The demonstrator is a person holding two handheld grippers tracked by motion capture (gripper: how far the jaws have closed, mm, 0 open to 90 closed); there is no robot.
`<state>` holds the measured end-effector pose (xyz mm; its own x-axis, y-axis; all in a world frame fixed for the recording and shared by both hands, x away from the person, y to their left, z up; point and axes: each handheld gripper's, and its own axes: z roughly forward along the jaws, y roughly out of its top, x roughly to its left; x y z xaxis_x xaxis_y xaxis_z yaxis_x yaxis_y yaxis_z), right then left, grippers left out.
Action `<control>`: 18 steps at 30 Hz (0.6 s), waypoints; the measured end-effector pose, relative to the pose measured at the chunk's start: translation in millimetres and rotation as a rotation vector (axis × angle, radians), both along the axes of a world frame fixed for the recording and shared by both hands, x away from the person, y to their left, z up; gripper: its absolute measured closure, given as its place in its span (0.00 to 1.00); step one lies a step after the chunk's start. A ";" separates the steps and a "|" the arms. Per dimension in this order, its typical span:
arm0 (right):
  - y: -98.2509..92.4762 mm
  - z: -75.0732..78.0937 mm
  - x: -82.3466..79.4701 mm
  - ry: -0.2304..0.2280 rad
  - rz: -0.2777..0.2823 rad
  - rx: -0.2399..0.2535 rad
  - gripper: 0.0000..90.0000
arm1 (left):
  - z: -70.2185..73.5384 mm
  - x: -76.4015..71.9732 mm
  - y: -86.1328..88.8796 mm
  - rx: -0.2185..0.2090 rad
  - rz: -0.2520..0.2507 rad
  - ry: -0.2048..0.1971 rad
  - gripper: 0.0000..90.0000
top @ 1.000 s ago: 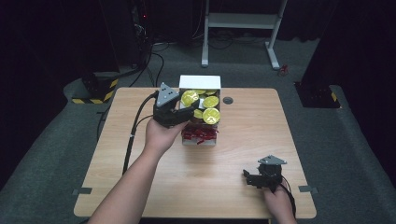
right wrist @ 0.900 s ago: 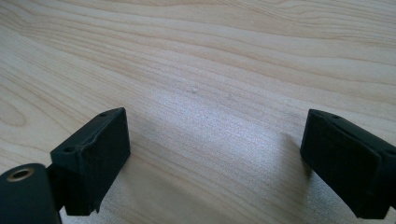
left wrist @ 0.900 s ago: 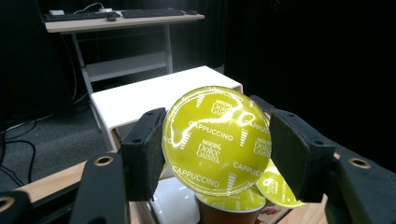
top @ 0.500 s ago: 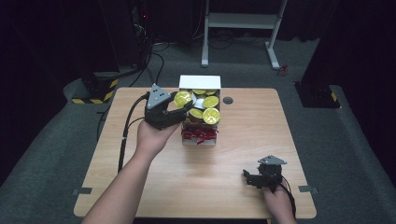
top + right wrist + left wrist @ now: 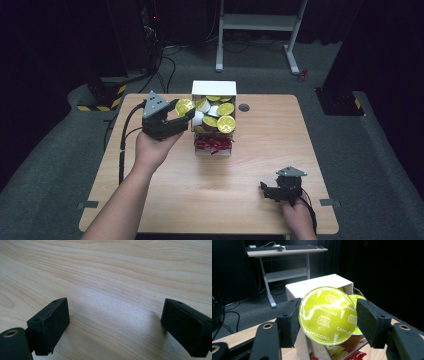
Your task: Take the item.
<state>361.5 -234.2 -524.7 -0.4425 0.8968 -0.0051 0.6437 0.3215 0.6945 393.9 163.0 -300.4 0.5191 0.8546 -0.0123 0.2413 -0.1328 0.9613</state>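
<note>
And the left hand-held gripper [image 5: 186, 114], clamped on a yellow-lidded coffee capsule [image 5: 327, 315], has drawn it leftward clear of the white box [image 5: 214, 89], extraction looks done, while the right hand-held gripper [image 5: 270, 190] idles wide apart on the table [image 5: 240, 175].

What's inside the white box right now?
The white box holds several yellow-lidded coffee capsules piled near its top, with red wrappers at the clear front below. Whatever lies beneath the capsules is covered and cannot be seen.

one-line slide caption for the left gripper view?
Left gripper fingers clamp a yellow-lidded Dolce Gusto Cappuccino capsule beside the white box of capsules.
</note>
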 end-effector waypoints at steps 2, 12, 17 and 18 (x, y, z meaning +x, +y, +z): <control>0.0 0.0 0.0 0.000 0.000 0.000 0.09 | -0.3 -1.7 4.9 -0.003 0.004 0.001 0.43; 0.2 0.0 0.8 -0.004 0.012 -0.005 0.09 | -7.0 -7.1 28.8 -0.013 0.040 0.009 0.43; 0.2 0.0 0.9 -0.005 0.013 -0.004 0.09 | -9.6 -7.7 37.9 -0.015 0.057 0.017 0.43; 0.2 0.0 0.9 -0.005 0.013 -0.005 0.09 | -10.6 -8.2 41.1 -0.010 0.064 0.017 0.43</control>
<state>362.4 -234.0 -524.7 -0.4543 0.8908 -0.0117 0.6355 0.3333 0.6965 385.7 204.1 -310.9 0.4631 0.8858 -0.0293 0.2656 -0.1072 0.9581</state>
